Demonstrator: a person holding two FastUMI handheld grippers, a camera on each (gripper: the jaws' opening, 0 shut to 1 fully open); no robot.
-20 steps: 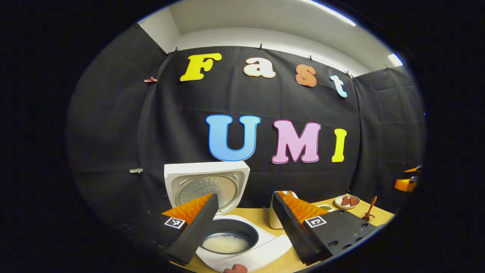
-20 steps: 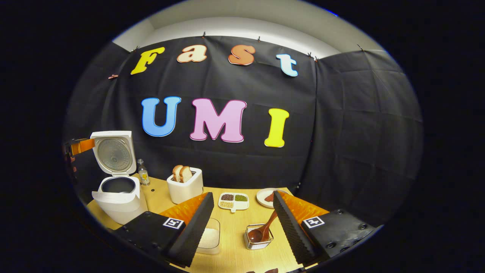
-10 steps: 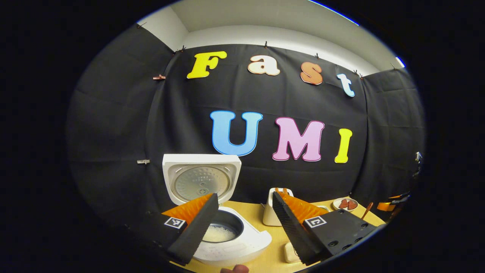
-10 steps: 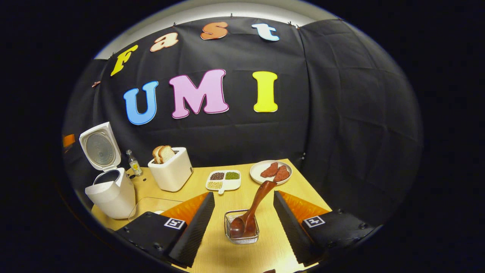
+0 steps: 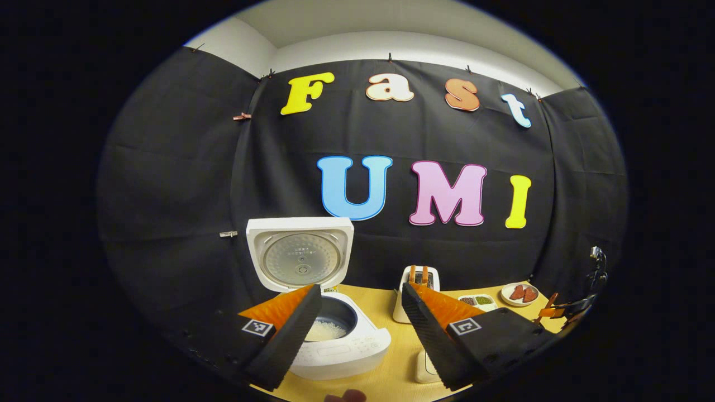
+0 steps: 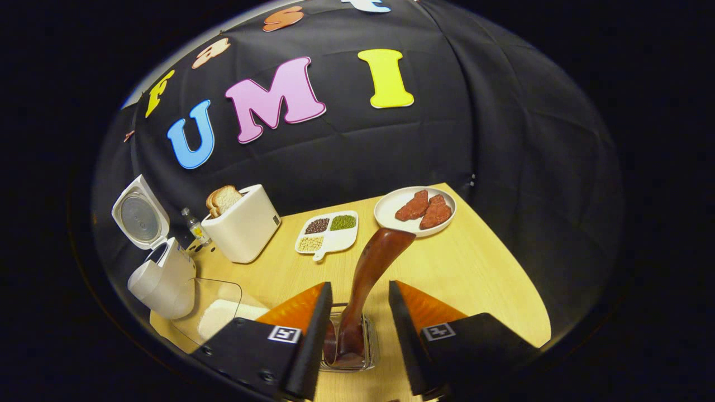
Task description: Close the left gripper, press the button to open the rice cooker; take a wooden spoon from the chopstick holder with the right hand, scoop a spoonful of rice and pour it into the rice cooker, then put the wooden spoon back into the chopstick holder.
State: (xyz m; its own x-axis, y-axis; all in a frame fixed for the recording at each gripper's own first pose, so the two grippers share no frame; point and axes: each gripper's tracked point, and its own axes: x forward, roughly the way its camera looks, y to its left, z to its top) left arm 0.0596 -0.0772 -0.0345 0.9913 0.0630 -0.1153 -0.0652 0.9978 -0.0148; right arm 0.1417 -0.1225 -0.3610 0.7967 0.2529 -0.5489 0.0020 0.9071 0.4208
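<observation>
Right gripper view, nearest first: my right gripper (image 6: 356, 329) stands with its jaws apart, one finger on each side of the wooden spoon (image 6: 366, 279). A gap shows between each finger and the handle, so I record no grip. The spoon stands tilted in the chopstick holder (image 6: 349, 349), a wire basket at 6 o'clock, its handle leaning toward 1 o'clock. At 8 o'clock lies a clear container of rice (image 6: 215, 312) on the wooden table (image 6: 480, 279). Farther on, at 11 o'clock, a divided dish of beans (image 6: 328, 231); at 10 o'clock a white toaster (image 6: 243, 223) holding bread; at 1 o'clock a plate (image 6: 391, 215) with two reddish pieces. At 9 o'clock stands the rice cooker (image 6: 162, 279), lid raised, with a small bottle (image 6: 195, 226) beside it.

Left gripper view, nearest first: my left gripper (image 5: 360, 324) is wide open, holding and touching nothing. A fingertip (image 5: 346, 397) of the person shows at 6 o'clock. Behind the left finger, at 7 o'clock, the cooker stands open with rice in its inner pot (image 5: 329, 324) and the lid (image 5: 300, 254) upright.

Markings: square coded tags sit on both grippers; the print on the cooker panel and lid is too small to read.
</observation>
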